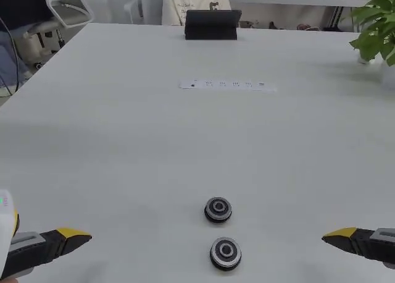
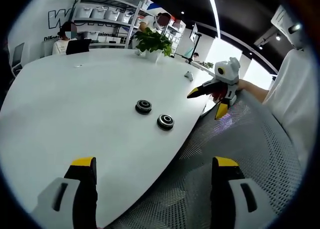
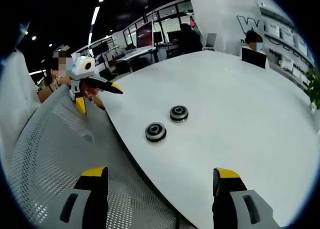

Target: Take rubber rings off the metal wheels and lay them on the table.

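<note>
Yellow-tipped jaws will have to work as a pair for this first step, as I judge it. One gripper should pin a wheel flat against the table by its metal body. The other should nip only the dark rubber at the rim and peel it outward, low and slow, so the wheel neither rolls nor skids.

The left gripper (image 2: 154, 161) is spread wide, holding and touching nothing, and hangs at the table's near edge toward its left end. The right gripper (image 3: 160, 172) is just as widely parted and empty, at the same edge toward the right end.

Between them, just in from the near edge, both wheels lie flat. The nearer wheel (image 1: 225, 253) is closest to that edge, and the farther wheel (image 1: 218, 209) sits just beyond it, apart from it. Each seems to carry its rubber ring, though that is hard to confirm. No loose ring lies on the white table (image 1: 185, 141), so the task looks unstarted. The nearer wheel is the easier first reach.
</note>
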Tool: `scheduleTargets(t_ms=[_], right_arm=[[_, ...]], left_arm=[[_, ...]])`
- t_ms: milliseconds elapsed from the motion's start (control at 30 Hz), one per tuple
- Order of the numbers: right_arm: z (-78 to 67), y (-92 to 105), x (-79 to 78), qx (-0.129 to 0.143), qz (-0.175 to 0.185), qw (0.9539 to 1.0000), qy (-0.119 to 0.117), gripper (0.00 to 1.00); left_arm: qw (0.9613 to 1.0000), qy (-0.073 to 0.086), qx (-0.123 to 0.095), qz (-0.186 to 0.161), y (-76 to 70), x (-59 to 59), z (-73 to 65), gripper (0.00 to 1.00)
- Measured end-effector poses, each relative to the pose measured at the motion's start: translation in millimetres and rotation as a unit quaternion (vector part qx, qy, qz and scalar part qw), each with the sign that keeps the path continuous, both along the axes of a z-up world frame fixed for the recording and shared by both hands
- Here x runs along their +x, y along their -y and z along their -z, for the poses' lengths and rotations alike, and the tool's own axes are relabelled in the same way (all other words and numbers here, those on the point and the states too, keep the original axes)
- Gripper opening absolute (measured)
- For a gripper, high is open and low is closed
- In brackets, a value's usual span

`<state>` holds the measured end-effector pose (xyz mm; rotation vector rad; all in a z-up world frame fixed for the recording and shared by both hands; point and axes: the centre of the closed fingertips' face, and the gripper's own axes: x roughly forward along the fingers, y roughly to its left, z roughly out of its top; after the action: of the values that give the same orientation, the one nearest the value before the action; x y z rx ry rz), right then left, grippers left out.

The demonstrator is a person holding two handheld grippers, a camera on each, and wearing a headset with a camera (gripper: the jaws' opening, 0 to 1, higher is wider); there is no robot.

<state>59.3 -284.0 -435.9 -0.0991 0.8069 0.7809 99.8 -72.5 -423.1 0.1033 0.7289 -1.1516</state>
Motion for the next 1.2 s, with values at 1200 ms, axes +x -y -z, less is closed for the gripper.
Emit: scheduleTargets(t_ms=[1200], right_arm=[[-30.3, 4.6, 12.8, 0.01, 0.008, 0.9989, 0.045, 0.79]], left_arm=[[0.9982, 0.055, -0.021, 0.006, 0.0, 13.7, -35.5, 0.93]])
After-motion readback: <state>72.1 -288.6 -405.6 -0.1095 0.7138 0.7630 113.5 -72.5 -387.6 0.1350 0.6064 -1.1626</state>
